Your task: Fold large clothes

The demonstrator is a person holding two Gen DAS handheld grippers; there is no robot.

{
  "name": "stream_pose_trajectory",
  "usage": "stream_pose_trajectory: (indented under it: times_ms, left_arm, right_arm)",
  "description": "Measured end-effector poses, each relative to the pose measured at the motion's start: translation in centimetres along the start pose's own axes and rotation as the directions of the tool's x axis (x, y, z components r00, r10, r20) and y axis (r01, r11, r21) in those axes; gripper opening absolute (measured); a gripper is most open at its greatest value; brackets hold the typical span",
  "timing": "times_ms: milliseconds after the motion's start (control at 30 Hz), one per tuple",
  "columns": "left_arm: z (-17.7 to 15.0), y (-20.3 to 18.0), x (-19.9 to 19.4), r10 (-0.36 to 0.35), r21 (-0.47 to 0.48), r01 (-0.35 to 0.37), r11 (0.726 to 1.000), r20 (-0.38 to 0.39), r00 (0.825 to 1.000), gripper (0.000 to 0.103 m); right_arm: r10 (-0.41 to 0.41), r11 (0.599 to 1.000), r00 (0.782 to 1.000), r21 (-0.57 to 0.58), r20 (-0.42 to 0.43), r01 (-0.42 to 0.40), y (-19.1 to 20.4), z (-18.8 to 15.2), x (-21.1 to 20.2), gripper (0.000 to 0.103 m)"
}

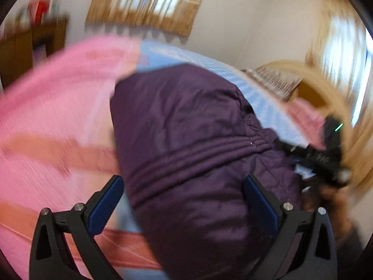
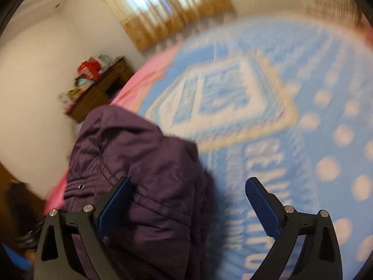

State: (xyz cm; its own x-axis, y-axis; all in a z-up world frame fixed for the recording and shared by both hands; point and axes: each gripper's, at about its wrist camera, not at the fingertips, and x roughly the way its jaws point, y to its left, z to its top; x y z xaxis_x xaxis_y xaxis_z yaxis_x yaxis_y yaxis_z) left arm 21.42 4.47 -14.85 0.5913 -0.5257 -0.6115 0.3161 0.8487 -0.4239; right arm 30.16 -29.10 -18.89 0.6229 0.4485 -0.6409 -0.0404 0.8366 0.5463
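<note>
A dark purple quilted jacket (image 1: 186, 140) lies bunched on the bed. In the left wrist view my left gripper (image 1: 184, 193) is open, with its blue-padded fingers apart on either side of the jacket's ribbed band. The other gripper (image 1: 326, 149) shows at the jacket's right edge. In the right wrist view the jacket (image 2: 139, 175) lies at lower left. My right gripper (image 2: 188, 198) is open; its left finger is over the jacket and its right finger over the blue blanket. Both views are motion-blurred.
The bed carries a pink cover (image 1: 58, 105) and a blue patterned blanket (image 2: 268, 116). A wooden headboard (image 1: 338, 98) curves at right. A dark wooden cabinet (image 2: 98, 93) with clutter stands by the wall. Curtained windows (image 2: 163, 4) lie beyond.
</note>
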Motion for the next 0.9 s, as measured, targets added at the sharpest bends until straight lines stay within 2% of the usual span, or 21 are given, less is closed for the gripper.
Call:
stream_pose_trajectory:
  times_ms: [67, 133, 267, 333, 433, 533, 667, 800, 900]
  left_arm:
    - [-0.3, 1.2, 0.5, -0.060, -0.060, 0.060, 0.996, 0.002, 0.998, 0.103]
    - [-0.3, 1.6, 0.8, -0.078, -0.076, 0.079, 0.994, 0.018, 0.997, 0.103]
    - [0.1, 1.5, 1.6, -0.070, -0.052, 0.072, 0.996, 0.033, 0.997, 0.103]
    - [0.1, 1.0, 1.7, -0.060, -0.037, 0.061, 0.997, 0.032, 0.998, 0.103]
    - [0.4, 0.1, 1.0, -0.031, 0.000, 0.031, 1.000, 0.040, 0.999, 0.097]
    - [0.5, -1.1, -0.6, 0.009, 0.052, -0.012, 0.999, 0.060, 0.998, 0.090]
    - [1.3, -1.8, -4.0, 0.068, 0.092, -0.080, 0.993, 0.120, 0.990, 0.088]
    - [1.8, -1.3, -7.5, 0.121, 0.106, -0.140, 0.984, 0.164, 0.979, 0.088]
    - [1.8, -0.1, -10.2, 0.178, 0.101, -0.201, 0.974, 0.202, 0.963, 0.088]
  right_arm:
    - [0.103, 0.994, 0.993, 0.027, -0.051, -0.102, -0.6, 0.0, 1.3, 0.098]
    - [0.223, 0.971, 0.968, 0.114, -0.119, -0.210, -1.8, -0.2, 3.6, 0.098]
    - [0.261, 0.964, 0.957, 0.092, -0.128, -0.251, -1.4, -0.2, 4.8, 0.098]
    - [0.307, 0.950, 0.942, 0.097, -0.133, -0.296, -1.2, -0.2, 4.9, 0.085]
    - [0.379, 0.922, 0.918, 0.126, -0.115, -0.365, -0.9, -0.8, 4.7, 0.066]
    - [0.423, 0.903, 0.901, 0.133, -0.098, -0.409, 0.3, -1.3, 4.4, 0.059]
    - [0.465, 0.884, 0.877, 0.115, -0.122, -0.453, 4.1, -2.2, 5.3, 0.056]
    - [0.535, 0.845, 0.829, 0.107, -0.161, -0.524, 8.7, -3.1, 7.5, 0.054]
    - [0.566, 0.823, 0.797, 0.088, -0.212, -0.561, 12.8, -3.9, 9.5, 0.054]
